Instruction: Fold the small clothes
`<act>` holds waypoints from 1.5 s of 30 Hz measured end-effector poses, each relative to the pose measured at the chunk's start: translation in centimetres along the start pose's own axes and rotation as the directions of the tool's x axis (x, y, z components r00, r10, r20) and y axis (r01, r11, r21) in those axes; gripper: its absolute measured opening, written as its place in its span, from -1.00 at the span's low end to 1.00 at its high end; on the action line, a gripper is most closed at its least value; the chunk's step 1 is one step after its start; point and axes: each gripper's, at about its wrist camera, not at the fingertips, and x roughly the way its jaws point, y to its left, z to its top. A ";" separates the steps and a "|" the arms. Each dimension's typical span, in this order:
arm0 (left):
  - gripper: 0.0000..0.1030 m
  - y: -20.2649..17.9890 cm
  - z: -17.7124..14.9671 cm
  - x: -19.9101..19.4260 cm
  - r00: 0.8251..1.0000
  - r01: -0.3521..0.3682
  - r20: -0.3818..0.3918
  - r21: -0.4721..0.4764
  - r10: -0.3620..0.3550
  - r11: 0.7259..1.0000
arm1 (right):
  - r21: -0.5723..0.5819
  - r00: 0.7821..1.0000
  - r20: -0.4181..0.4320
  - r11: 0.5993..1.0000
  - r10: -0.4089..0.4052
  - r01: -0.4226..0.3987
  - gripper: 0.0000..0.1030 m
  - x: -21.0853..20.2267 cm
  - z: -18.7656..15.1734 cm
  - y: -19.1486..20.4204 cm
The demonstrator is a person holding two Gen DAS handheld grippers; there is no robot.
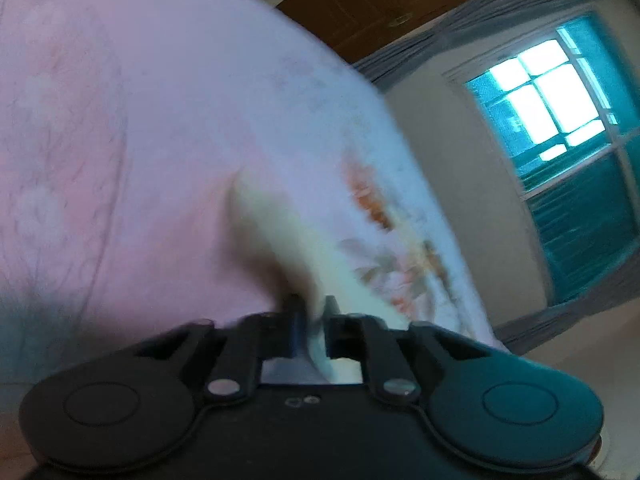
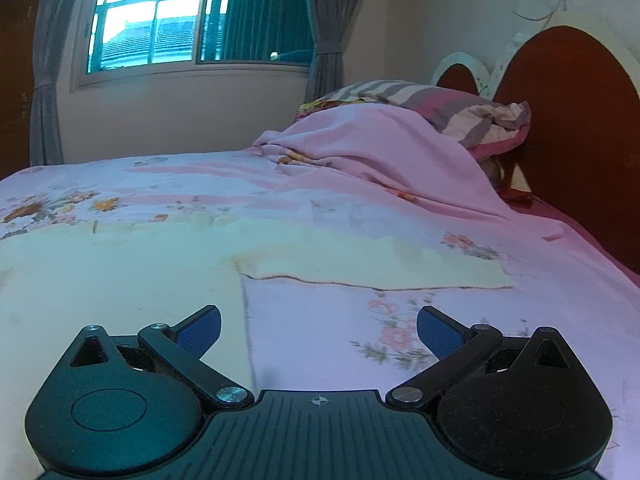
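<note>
Cream garment (image 2: pixel 120 280) is spread flat on the floral bedsheet (image 2: pixel 320 340), well short of the striped pillow (image 2: pixel 440 108). Left gripper (image 1: pixel 312 308) is clamped on a blurred fold of the garment. Right gripper (image 2: pixel 318 334) is held w/ jaws apart, nothing gripped, over the garment's edge.
</note>
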 end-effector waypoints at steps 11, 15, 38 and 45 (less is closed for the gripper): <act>-1.00 -4.9 0.0 -2.7 0.993 0.065 0.085 0.182 -0.081 0.981 | 0.041 0.999 -0.004 0.998 -0.045 0.045 1.00 0.2 0.1 -3.4; -1.00 -13.3 -1.5 -3.0 0.979 0.152 0.077 0.351 -0.191 0.924 | 0.085 0.999 -0.004 0.995 -0.053 0.053 1.00 0.4 0.0 -5.1; -1.00 -37.1 -40.0 10.1 0.948 0.318 -0.292 0.874 -0.125 0.367 | 0.268 0.984 -0.082 0.948 -0.155 0.172 1.00 0.0 -5.7 -21.0; -0.42 -38.0 -44.2 10.1 0.946 0.324 -0.319 0.922 -0.057 0.214 | 0.304 0.987 -0.079 0.940 -0.138 0.156 1.00 0.0 -6.2 -21.5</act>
